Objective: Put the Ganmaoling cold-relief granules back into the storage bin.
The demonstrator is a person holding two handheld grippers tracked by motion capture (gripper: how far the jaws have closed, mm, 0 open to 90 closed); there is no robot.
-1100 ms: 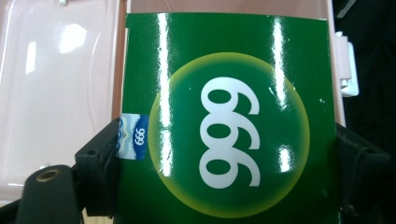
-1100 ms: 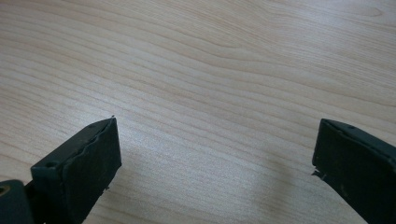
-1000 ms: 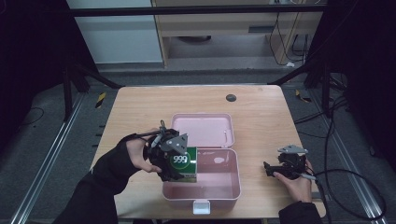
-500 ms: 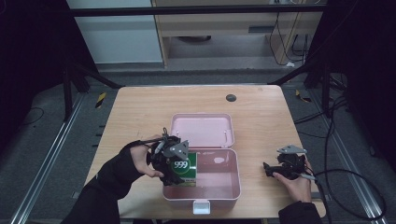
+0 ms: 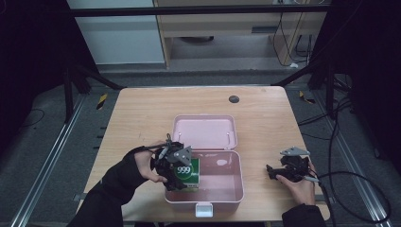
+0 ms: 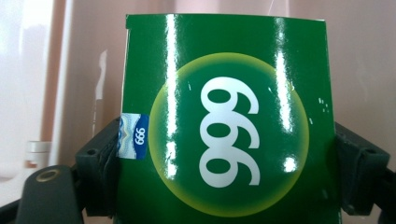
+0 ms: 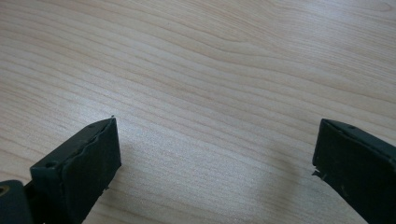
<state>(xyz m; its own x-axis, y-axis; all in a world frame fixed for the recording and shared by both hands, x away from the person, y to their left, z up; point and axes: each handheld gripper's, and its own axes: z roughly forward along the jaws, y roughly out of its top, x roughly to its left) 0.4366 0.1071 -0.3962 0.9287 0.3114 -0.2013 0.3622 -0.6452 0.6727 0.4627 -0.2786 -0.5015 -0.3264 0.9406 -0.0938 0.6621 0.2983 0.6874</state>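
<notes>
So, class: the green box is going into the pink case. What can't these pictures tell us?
- Whether the green box touches the pink case floor: high view, the left gripper covers it.
- The box's lower edge: left gripper view, cut off by the frame.
- The dark round spot on the table: too small.

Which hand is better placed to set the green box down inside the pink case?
Left. The left gripper is already clamped on the green box at the left end of the open pink case. The right gripper is open and empty above bare table, to the right of the case.
</notes>
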